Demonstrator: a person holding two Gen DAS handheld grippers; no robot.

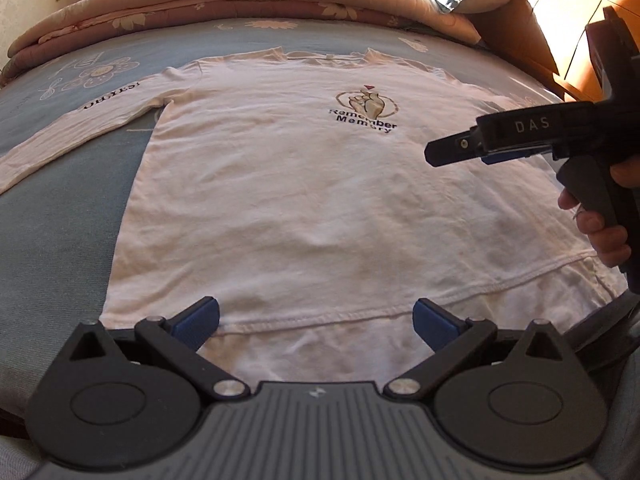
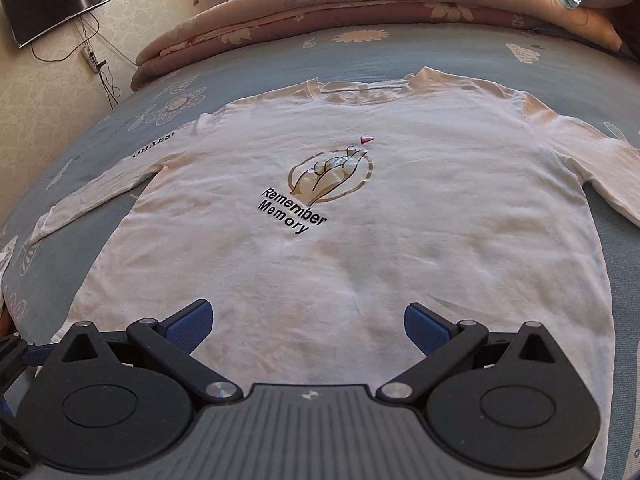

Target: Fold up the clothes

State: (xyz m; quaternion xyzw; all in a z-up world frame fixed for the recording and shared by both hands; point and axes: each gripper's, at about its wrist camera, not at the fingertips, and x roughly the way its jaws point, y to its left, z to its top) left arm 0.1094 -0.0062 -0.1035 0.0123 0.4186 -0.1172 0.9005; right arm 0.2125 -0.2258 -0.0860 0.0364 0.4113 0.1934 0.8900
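1. A white long-sleeved shirt (image 2: 360, 240) lies flat, front up, in the middle of the bed (image 2: 260, 68), collar towards the folded quilt (image 2: 340, 4) at the far edge.
2. The left gripper (image 1: 316, 320) hovers over the shirt's hem at the near edge, jaws spread wide, holding nothing.
3. The right gripper (image 2: 307, 322) hangs above the shirt's lower half, jaws also wide apart and empty.
4. One sleeve (image 2: 100, 196) stretches out towards the bed's left edge.

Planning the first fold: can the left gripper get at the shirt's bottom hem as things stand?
Probably yes. The left gripper is open right over the hem of the shirt, with nothing lying between them.
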